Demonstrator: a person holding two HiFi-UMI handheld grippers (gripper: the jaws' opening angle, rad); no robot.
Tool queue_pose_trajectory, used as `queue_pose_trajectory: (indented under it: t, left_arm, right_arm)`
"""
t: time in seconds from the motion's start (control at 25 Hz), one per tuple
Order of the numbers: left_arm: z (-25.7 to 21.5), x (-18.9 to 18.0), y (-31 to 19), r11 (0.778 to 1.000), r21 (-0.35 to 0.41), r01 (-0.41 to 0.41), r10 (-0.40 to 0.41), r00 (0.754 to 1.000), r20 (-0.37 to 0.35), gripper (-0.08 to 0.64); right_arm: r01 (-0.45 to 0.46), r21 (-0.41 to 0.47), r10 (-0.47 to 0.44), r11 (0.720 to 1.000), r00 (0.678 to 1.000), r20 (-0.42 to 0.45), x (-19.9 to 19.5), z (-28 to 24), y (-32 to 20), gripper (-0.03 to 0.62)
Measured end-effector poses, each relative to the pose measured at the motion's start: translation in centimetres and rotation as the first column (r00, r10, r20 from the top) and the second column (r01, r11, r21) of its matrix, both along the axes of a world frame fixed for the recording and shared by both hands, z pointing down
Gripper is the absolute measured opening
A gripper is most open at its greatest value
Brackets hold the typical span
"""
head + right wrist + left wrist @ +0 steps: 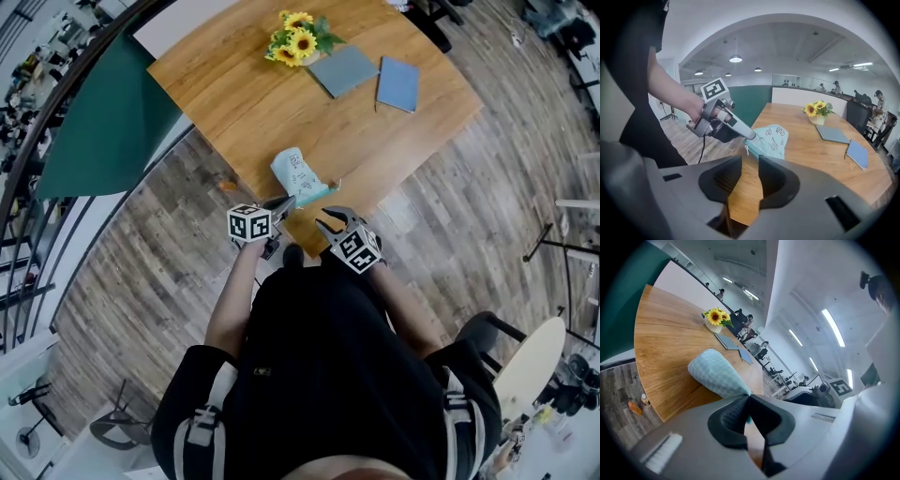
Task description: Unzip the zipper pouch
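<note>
A pale mint zipper pouch [298, 175] with small printed figures stands tilted at the near edge of the wooden table [253, 103]. My left gripper [284, 201] is shut on its lower end, at the teal zipper side. In the left gripper view the checked pouch [719, 373] fans out from the closed jaws [749, 399]. The right gripper view shows the left gripper [740, 132] pinching the pouch [772, 139], with a small white zipper pull [746, 150] hanging below. My right gripper [328, 221] hovers just right of the pouch, open [750, 176], with only table between its fingers.
A sunflower bunch in a pot [298, 39], a grey book [343, 70] and a blue book [398, 83] lie at the table's far side. A dark green partition [103, 122] stands at the left. A round-backed chair [530, 361] is at the lower right.
</note>
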State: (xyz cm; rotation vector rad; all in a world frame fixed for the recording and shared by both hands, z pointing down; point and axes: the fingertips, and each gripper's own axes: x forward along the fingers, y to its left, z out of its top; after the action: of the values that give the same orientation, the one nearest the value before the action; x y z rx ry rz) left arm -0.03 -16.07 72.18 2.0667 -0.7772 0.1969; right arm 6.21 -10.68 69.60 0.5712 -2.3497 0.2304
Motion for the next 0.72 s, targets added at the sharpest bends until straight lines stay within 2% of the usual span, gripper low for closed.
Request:
queue_pose_trajectory:
  t: [0.2,0.44,0.72]
  left_arm:
    - [-0.9,0.1,0.3,0.999,0.026,-0.021,0.02,1.0,0.023,0.006]
    - [-2.8,-0.4,0.5,0.998,0.057,0.018,-0.017,0.999,-0.027,0.006]
    - [-5.4,-0.8,1.3,0.993,0.114,0.034,-0.029,0.998,-0.047,0.006]
  right_arm:
    - [-0.004,0.011,0.004,1.0,1.0,0.011,-0.4,-0.4,0.3,0.112]
    - [0.014,0.016,-0.014,1.0,1.0,0.014,-1.3,-0.6,1.2,0.11]
    - [0.029,0.039,-0.03,0.999,0.999,0.025,-2.6,-1.5,1.7,0.104]
